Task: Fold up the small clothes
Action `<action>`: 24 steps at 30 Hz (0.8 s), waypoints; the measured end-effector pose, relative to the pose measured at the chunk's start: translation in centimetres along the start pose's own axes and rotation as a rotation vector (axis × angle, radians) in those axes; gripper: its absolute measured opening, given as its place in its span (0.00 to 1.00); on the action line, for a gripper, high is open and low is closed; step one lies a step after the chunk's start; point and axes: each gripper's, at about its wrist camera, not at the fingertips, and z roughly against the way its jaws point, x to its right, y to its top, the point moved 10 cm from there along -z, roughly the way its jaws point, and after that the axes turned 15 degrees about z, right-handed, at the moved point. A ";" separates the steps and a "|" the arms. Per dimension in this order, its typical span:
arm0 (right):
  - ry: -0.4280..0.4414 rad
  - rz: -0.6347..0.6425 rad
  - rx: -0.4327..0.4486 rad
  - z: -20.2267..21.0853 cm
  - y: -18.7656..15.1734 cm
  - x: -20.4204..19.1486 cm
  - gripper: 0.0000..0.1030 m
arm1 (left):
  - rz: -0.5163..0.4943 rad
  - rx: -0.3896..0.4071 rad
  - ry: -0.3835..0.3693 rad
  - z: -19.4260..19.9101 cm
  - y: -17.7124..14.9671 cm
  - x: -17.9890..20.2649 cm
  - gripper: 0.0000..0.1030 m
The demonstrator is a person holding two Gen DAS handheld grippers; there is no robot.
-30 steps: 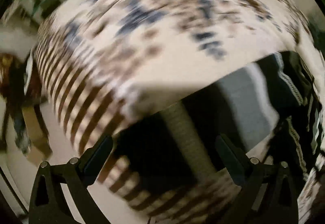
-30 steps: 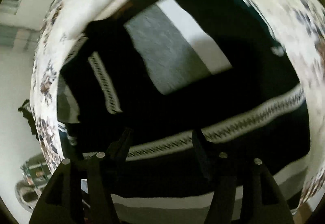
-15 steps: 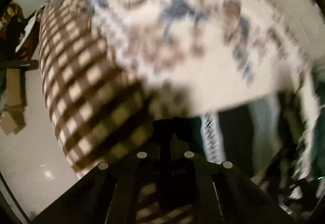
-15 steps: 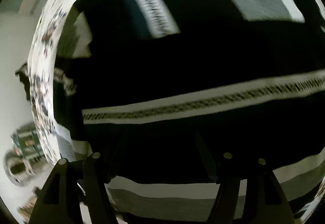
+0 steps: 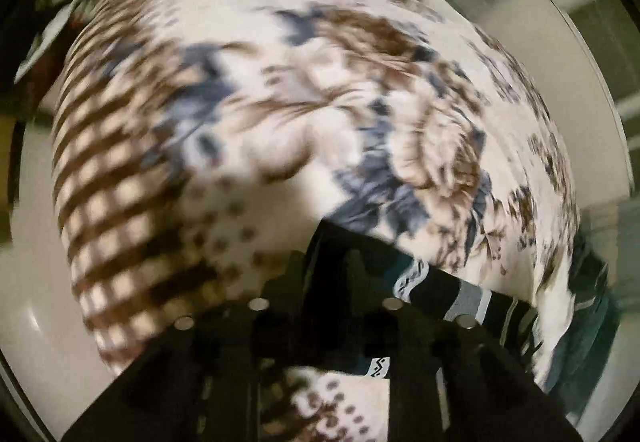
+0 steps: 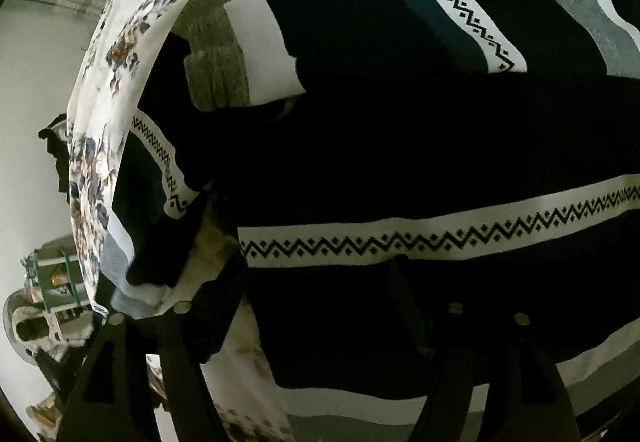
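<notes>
Left tongs (image 5: 325,282) pinched together on corner of dark navy knit garment with white zigzag bands (image 5: 416,278), garment spread across cream floral-printed bedcover (image 5: 304,121), right tongs (image 6: 320,282) spread apart over it (image 6: 400,145)

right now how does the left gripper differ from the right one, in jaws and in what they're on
The left gripper has its jaws drawn together on the dark striped garment's edge; the right gripper has its jaws spread wide over the garment, gripping nothing. The left looks out over the floral bedspread; the right faces mostly garment. Both are black and work the same garment.
</notes>
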 end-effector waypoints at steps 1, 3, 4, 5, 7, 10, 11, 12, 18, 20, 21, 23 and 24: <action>-0.001 -0.001 0.007 0.1 0.1 0.1 0.74 | 0.038 0.001 0.002 0.4 -0.3 -1.1 0.36; -0.002 -0.003 0.019 0.2 0.2 0.3 0.74 | 0.138 0.001 -0.018 1.3 -1.3 -3.3 0.59; -0.004 -0.010 0.024 0.3 0.1 0.7 0.74 | 0.183 -0.011 -0.052 1.5 -1.9 -3.8 0.59; -0.006 -0.021 0.030 0.5 0.2 1.0 0.75 | 0.223 -0.036 -0.084 1.4 -2.7 -4.2 0.61; -0.010 -0.042 0.041 0.9 0.2 1.7 0.75 | 0.281 -0.116 -0.145 -0.1 -4.8 -4.0 0.62; -0.002 -0.073 0.062 1.5 0.2 2.5 0.75 | 0.310 -0.187 -0.194 -3.5 -6.4 -2.1 0.62; -0.001 -0.085 0.074 1.8 0.2 2.8 0.75 | 0.306 -0.182 -0.167 -4.7 -6.4 -1.6 0.62; 0.000 -0.095 0.084 2.2 0.3 3.1 0.75 | 0.303 -0.161 -0.132 -5.4 -6.0 -1.4 0.62; -0.008 -0.142 0.135 4.9 0.1 6.0 0.75 | 0.211 0.091 0.006 -4.7 -2.7 1.4 0.07; -0.034 -0.150 0.149 5.8 -0.2 7.4 0.75 | 0.142 0.136 0.019 -3.7 -2.2 3.3 0.07; -0.049 -0.154 0.152 6.2 -0.4 8.1 0.75 | 0.105 0.163 0.020 -3.0 -2.1 4.2 0.07; -0.068 -0.177 0.173 7.4 -0.9 10.0 0.75 | 0.020 0.200 0.025 -1.7 -2.2 6.4 0.07; -0.069 -0.186 0.181 8.0 -1.2 11.0 0.75 | -0.031 0.229 0.023 -0.9 -2.5 8.2 0.07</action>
